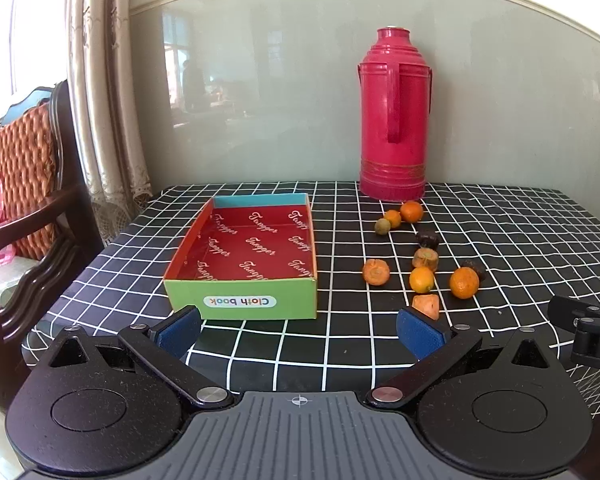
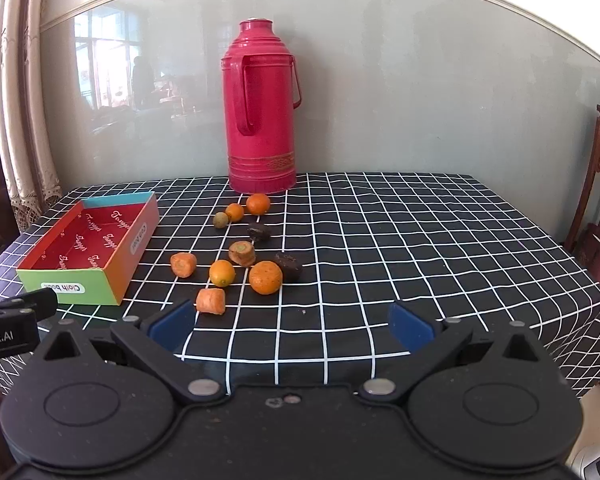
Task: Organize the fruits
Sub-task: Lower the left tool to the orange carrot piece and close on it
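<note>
the shallow red-lined cardboard box (image 1: 256,256) lies empty on the black white-grid tablecloth (image 2: 400,240), its long axis running toward the wall. the small oranges and carrot chunks (image 2: 265,277) lie scattered right of it, before the tall pink thermos (image 2: 261,108). left gripper (image 1: 299,328) and right gripper (image 2: 292,322) both hover spread wide, holding nothing.

On the table (image 2: 420,240), the box (image 2: 112,276) lies left of the scattered fruits (image 2: 265,277) (flask (image 2: 260,120) behind them).

box (image 1: 244,300): glossy cardboard | tablecloth (image 1: 500,232): matt cloth | flask (image 1: 394,120): glossy
</note>
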Available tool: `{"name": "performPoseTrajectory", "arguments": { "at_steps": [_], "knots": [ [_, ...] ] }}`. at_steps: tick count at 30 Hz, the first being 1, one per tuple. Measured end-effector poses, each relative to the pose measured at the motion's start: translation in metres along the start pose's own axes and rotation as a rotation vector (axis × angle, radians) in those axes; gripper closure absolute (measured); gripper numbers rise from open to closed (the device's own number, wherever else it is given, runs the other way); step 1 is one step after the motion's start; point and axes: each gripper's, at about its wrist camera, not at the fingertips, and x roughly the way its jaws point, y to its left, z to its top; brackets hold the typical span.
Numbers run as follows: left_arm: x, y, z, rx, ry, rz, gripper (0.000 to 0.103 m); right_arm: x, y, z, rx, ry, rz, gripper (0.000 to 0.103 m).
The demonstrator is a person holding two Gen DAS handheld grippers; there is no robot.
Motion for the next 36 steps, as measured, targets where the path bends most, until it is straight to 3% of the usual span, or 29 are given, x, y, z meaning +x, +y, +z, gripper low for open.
{"name": "performPoseTrajectory", "arguments": {
  "at_steps": [14, 21, 36],
  "knots": [
    [0.003, -0.013, 0.003, 0.060, -0.011, -0.005, 0.000, 0.002, -0.008, -0.002, 0.023, -0.009, -0.020, 0.006],
    [0.020, -0.029, 0.001, 0.145, -0.003, -0.026, 0.000, 0.011, -0.022, -0.007, 0.049, -0.020, -0.057, 0.006],
    [0.105, -0.092, -0.008, 0.222, 0.013, -0.209, 0.001, 0.055, -0.061, -0.023, 0.127, -0.082, -0.185, 0.006]
  ]
}}
